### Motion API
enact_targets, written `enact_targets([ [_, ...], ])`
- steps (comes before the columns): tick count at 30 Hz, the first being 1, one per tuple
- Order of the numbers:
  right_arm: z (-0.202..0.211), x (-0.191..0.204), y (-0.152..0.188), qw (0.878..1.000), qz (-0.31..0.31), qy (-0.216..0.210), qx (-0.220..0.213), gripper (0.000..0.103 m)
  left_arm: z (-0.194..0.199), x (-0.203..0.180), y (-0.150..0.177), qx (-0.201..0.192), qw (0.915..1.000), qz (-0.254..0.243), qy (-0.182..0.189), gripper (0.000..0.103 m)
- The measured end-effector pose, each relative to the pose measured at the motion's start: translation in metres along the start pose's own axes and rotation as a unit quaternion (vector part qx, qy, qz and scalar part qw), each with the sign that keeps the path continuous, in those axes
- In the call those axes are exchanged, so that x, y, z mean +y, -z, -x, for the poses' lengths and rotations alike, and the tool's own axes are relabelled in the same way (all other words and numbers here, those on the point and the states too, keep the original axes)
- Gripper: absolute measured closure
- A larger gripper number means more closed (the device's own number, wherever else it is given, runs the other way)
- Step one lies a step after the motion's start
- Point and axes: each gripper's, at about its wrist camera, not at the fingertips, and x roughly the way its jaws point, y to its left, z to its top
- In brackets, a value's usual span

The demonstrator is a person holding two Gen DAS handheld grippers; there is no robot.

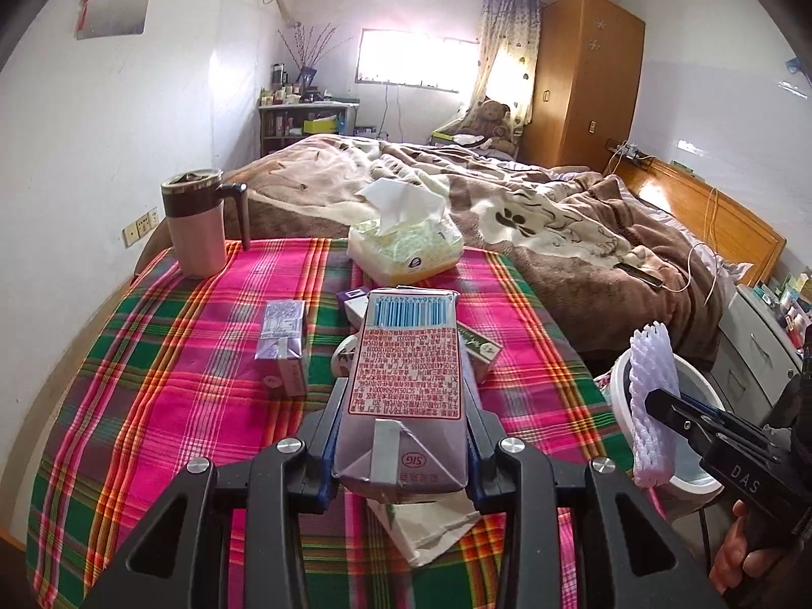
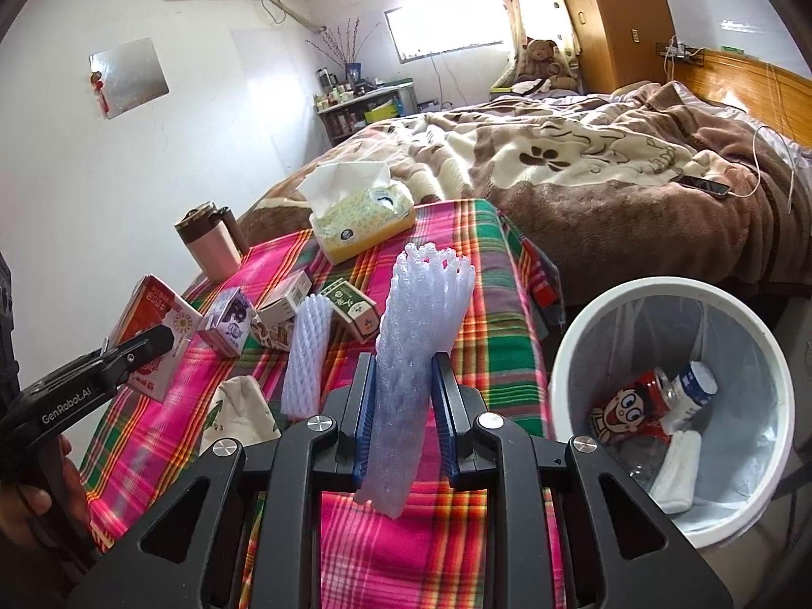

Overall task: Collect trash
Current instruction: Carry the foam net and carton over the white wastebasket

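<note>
1. The left gripper (image 1: 406, 408) pinches a red-printed drink carton (image 1: 406, 370) between its blue pads, lifted above the plaid cloth (image 1: 167, 385), barcode end pointing away
2. The right gripper (image 2: 403, 426) has its fingers pressed tight on a white foam fruit net (image 2: 421, 335), which stands upright between the pads, just left of the white bin (image 2: 563, 350)
3. The bin, lined with a clear bag, stands on the floor beside the table and holds a red cartoon can (image 2: 629, 413), a small white bottle (image 2: 698, 388) and a white wad
4. On the cloth lie a second foam net (image 2: 304, 355), a purple carton (image 2: 231, 322), a green-and-white box (image 2: 355, 309) and a cloth pouch (image 2: 238, 413)
5. Farther back sit a tissue pack (image 2: 363, 221) and a pink mug (image 2: 210, 243); behind the table is a bed with a brown blanket (image 2: 583, 188)
</note>
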Motion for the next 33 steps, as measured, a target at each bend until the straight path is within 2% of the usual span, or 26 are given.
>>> enact_targets([
  [13, 0.025, -0.031, -0.001, 0.999, -0.012, 0.022, -0.023, 0.08, 0.012, -0.065, 0.004, -0.009, 0.9979, -0.042, 0.05, 0.065],
  [33, 0.057, -0.108, -0.005, 0.994, -0.045, 0.09, -0.047, 0.08, -0.007, -0.173, 0.014, 0.009, 0.9884, -0.093, 0.119, 0.065],
])
